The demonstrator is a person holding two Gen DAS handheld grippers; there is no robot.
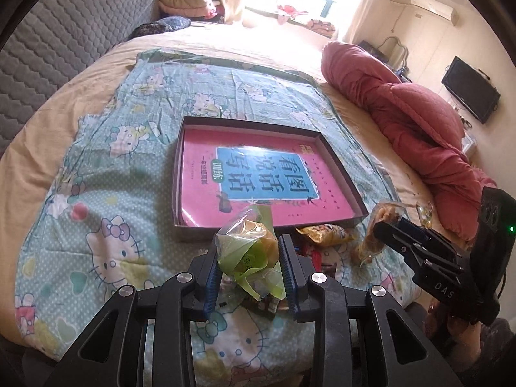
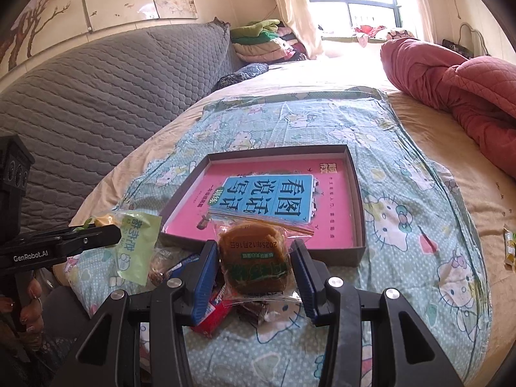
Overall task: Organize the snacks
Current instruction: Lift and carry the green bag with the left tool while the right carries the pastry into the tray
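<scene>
left hand-held gripper [image 1: 248, 258]: right up close, jaws drawn in narrow and clamped on the green-wrapped pastry [image 1: 250, 246], blue pads pressing the crinkly wrapper from both sides, pack lifted clear of the bedspread

right hand-held gripper [image 2: 256, 262]: same deal, a bit wider, pinched on the brown cake [image 2: 254, 259] in its clear wrapper, flat round face toward the camera, date print readable across it

snack pile: the leftovers sit just under and between the two tools, a yellow packet [image 1: 325, 233], a red packet [image 2: 214, 311], some dark bits I can't make out

box [image 2: 356, 193]: shallow, dark-walled, open top, straight ahead of both held snacks and a little below them; its near wall is the closest edge, long side running left-right in front of the person

pink book [image 1: 258, 174]: lying flat inside, covers nearly the whole floor of the box, so snacks would land on top of it

who's nearer: looks about even to me, maybe the right one slightly, its cake already overlaps the near wall in its own view

stray packet [image 2: 509, 250]: off alone on the bed [image 2: 458, 174], far right, well apart

next move, my guess: short carry forward over the near wall, then let go
</scene>
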